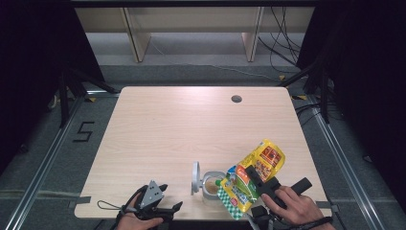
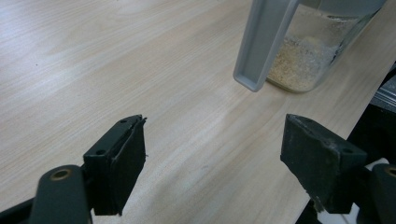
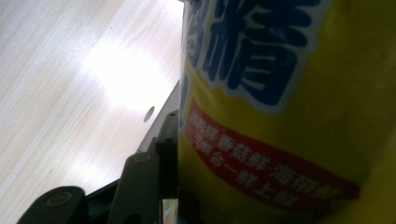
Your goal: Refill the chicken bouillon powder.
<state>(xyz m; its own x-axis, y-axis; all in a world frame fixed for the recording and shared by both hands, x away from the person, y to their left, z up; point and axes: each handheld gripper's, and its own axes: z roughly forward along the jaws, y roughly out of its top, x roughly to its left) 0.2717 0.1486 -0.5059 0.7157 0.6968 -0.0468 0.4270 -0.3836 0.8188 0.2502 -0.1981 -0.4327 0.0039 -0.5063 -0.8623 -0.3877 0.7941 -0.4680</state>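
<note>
right gripper (image 1: 255,184): near edge of table, jaws clamped on the yellow pouch (image 1: 253,178), one each side. Pouch tilted, green-checked end down over the jar mouth.
left gripper (image 1: 152,195): parked at near edge, jaws spread wide, nothing between them, resting well left of the jar.
jar (image 1: 212,186): glass, lid (image 1: 196,178) flipped open and standing upright at its left side, just beside the pouch's low end.
progress: judging by the tilt, pouring is under way. Granules already sit in the jar bottom (image 2: 299,63), a low layer, so most of the fill looks left. After that: right the pouch, set it down, close the lid.
left gripper view: shows the fill level through the glass and the grey lid arm (image 2: 262,44); the high view can't resolve that.
right gripper view: pouch print close up (image 3: 289,116), one jaw pressed to its side.
table (image 1: 191,120): far half bare, cable hole (image 1: 236,99) at back right.
</note>
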